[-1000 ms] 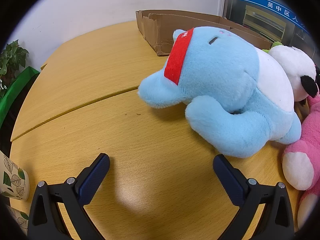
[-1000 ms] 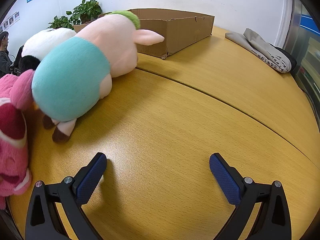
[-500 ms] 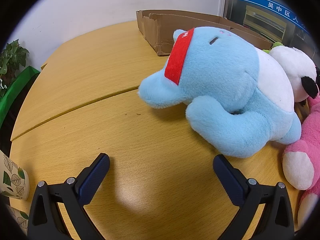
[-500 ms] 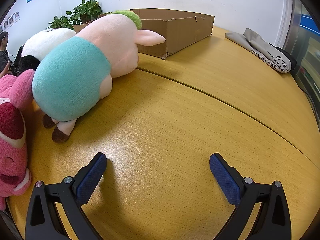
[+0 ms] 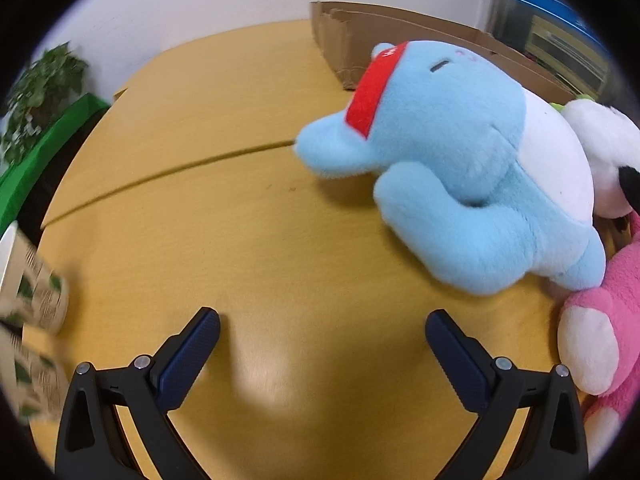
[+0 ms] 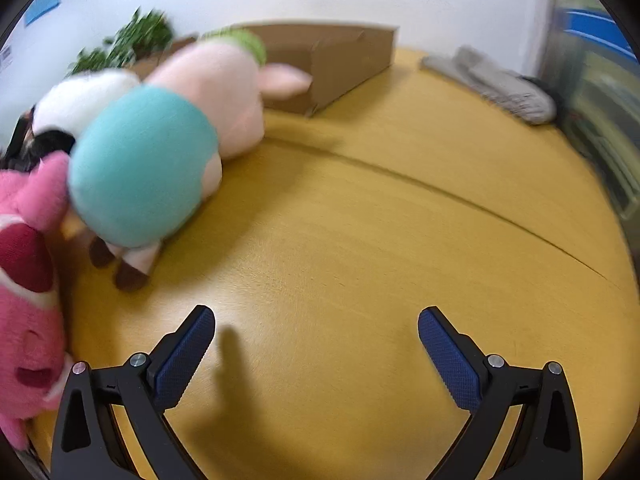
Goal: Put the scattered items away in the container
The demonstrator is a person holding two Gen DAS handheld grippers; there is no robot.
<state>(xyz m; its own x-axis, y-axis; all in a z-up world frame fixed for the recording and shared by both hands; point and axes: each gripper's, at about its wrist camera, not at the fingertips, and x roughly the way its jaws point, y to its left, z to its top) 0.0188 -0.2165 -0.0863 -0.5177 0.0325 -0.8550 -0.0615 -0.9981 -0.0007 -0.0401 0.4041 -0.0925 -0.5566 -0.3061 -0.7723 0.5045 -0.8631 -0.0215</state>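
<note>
A blue plush with a red headband (image 5: 460, 160) lies on the wooden table (image 5: 240, 240), ahead and right of my open, empty left gripper (image 5: 322, 330). A panda plush (image 5: 604, 152) and a pink plush (image 5: 608, 332) lie to its right. A cardboard box (image 5: 400, 36) stands behind. In the right wrist view a pink pig plush in a teal shirt (image 6: 160, 152) lies ahead left of my open, empty right gripper (image 6: 316, 328), with the panda (image 6: 80, 100), the pink plush (image 6: 28, 272) and the box (image 6: 340, 64) around it.
Paper cups with a leaf print (image 5: 36, 300) stand at the table's left edge. Potted plants (image 5: 36, 92) and a green panel stand beyond it. Folded grey cloth (image 6: 500, 84) lies at the far right of the table. A seam (image 6: 460, 196) crosses the tabletop.
Both cameras have shifted and the views are blurred. The left gripper has moved so the blue plush sits further right; the right view has swung so the plush toys sit closer and lower.
</note>
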